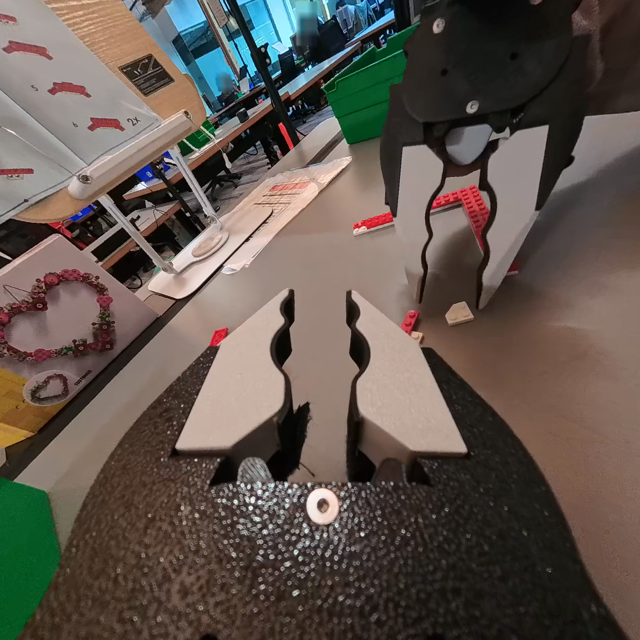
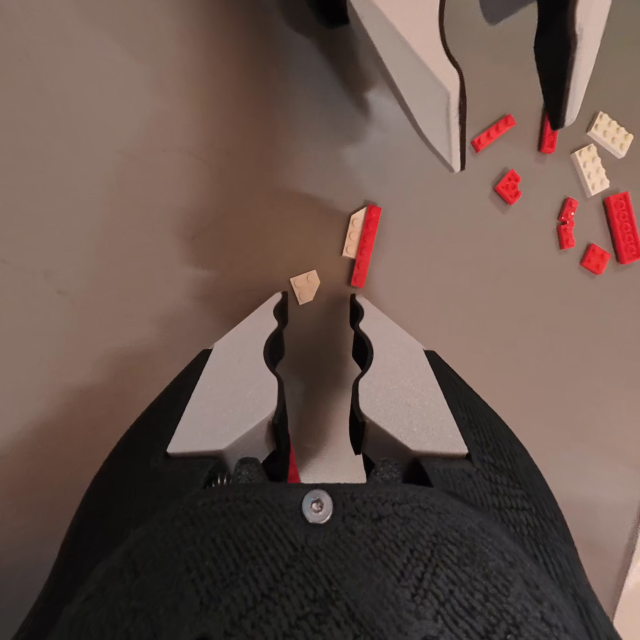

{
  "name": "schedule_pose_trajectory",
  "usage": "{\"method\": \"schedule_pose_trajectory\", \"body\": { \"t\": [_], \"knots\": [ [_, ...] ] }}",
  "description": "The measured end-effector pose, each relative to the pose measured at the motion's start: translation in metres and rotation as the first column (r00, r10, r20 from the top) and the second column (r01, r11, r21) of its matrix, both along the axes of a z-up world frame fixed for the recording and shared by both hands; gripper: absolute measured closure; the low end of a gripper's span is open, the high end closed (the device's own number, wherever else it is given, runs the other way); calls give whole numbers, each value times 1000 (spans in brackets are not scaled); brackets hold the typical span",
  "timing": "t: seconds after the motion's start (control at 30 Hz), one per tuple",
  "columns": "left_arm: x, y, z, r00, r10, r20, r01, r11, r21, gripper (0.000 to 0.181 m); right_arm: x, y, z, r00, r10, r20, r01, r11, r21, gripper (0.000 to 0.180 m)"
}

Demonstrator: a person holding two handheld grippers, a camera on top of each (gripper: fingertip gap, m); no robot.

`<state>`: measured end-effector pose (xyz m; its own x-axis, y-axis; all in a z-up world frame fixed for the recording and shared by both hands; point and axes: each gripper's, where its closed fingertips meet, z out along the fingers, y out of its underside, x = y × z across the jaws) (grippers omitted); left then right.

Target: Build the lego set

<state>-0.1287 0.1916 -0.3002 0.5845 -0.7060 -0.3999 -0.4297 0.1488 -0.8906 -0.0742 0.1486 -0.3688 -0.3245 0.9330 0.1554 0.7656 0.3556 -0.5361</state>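
Note:
My left gripper [image 1: 320, 298] is open and empty, low over the grey table [image 1: 519, 381]. My right gripper [image 1: 450, 304] points down ahead of it, open and empty, tips just above a small tan wedge plate [image 1: 459, 313]. In the right wrist view the right gripper [image 2: 318, 296] is open, with the tan wedge plate [image 2: 305, 286] just beyond its left fingertip. A red long plate [image 2: 366, 245] with a tan plate [image 2: 354, 235] joined alongside lies just past it. The left gripper [image 2: 507, 147] hangs open at the top right. A red built frame [image 1: 474, 204] lies behind the right gripper.
Several loose red and white pieces lie at the right, among them a white brick [image 2: 610, 139] and a red long plate [image 2: 623, 227]. The set's box [image 1: 59, 311], an instruction sheet on a white stand [image 1: 187, 256], a plastic bag [image 1: 287, 204] and green bins [image 1: 367, 97] ring the table. The right gripper is farther from the white brick [image 2: 610, 139], some 20 cm, than the left, some 15 cm.

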Motion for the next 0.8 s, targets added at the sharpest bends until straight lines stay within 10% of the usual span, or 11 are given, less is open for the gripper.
{"method": "schedule_pose_trajectory", "body": {
  "t": [0.37,0.8],
  "knots": [
    [3,-1,-8,999,-15,-43,15,1000,-13,155,6,25,2,997,-81,1,81,993,82,150],
    [5,-2,-16,997,-27,-76,25,999,-28,156,9,-12,-1,1000,9,17,-6,986,-167,152]
  ]
}}
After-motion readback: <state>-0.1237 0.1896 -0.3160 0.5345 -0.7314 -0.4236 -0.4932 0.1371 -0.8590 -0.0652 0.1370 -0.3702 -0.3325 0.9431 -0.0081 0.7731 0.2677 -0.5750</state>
